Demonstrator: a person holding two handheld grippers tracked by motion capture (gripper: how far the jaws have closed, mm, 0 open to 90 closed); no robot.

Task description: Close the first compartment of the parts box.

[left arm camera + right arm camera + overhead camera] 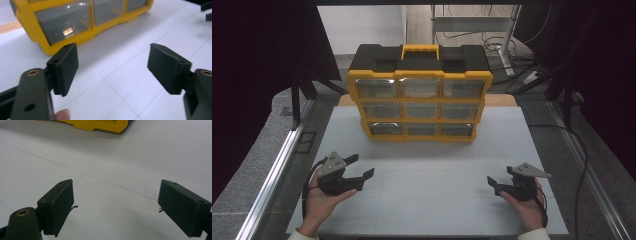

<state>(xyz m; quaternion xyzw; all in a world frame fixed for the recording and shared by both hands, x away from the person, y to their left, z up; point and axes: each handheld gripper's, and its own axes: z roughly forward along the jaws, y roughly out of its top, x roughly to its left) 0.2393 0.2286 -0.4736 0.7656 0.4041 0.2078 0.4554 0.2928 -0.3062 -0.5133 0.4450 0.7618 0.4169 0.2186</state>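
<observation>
**Both grippers wide open, well short of the drawer cabinet**

A yellow and black cabinet (pixel 419 95) stands upright at the far middle of the white table (pixel 427 200). Its long axis runs left to right across the table, and its drawer front faces the person. The front shows three rows of three clear drawers; a yellow handle (pixel 419 50) sits on the black top.

The left gripper (pixel 357 167) is held in the left hand (pixel 319 200) at the near left of the table, well apart from the cabinet. Its jaws point toward the table's middle and stand wide apart with nothing between them. In the left gripper view the cabinet's lower corner (pixel 50 47) lies ahead of the jaws, with bare table between.

The right gripper (pixel 494 184) is held in the right hand (pixel 527 205) at the near right. Its jaws point left, toward the middle, and also stand wide apart, holding nothing. In the right gripper view the cabinet's yellow base (pixel 100 125) lies far ahead.
</observation>
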